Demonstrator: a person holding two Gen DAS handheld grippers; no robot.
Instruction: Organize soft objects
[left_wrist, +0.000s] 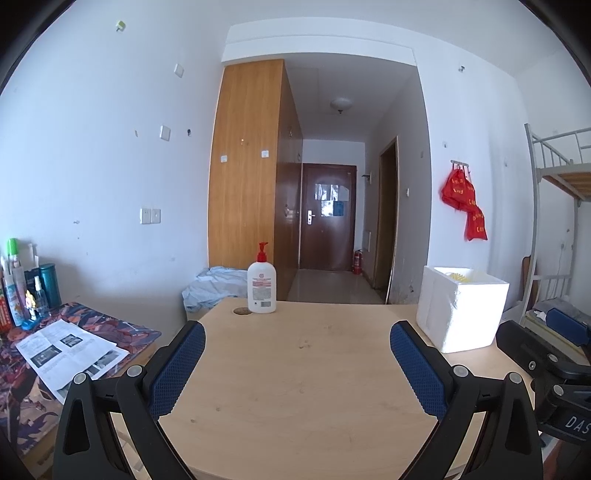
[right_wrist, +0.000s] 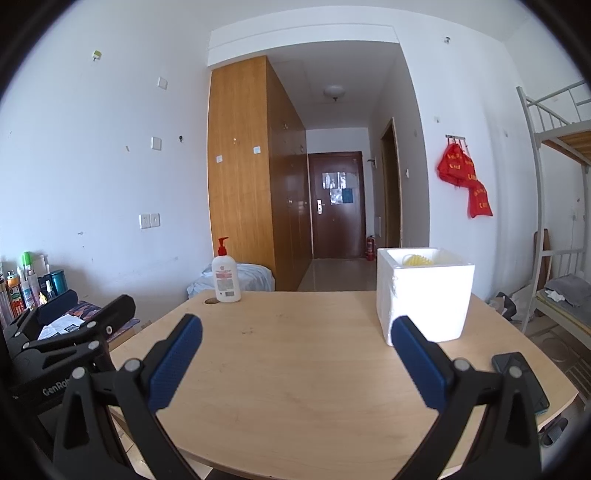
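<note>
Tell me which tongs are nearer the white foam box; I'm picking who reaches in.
Right. The right tongs sit just before the white foam box; the left tongs are farther off to its left.

Both wrist cams low over table (left_wrist: 295, 369), facing door (left_wrist: 328, 218); right cam offset rightward; share white box (right_wrist: 424, 291).

black left gripper with blue ribbed pads (left_wrist: 297, 341) and matching black right gripper (right_wrist: 296, 336) side by side, level, jaws spread wide, empty.
</note>
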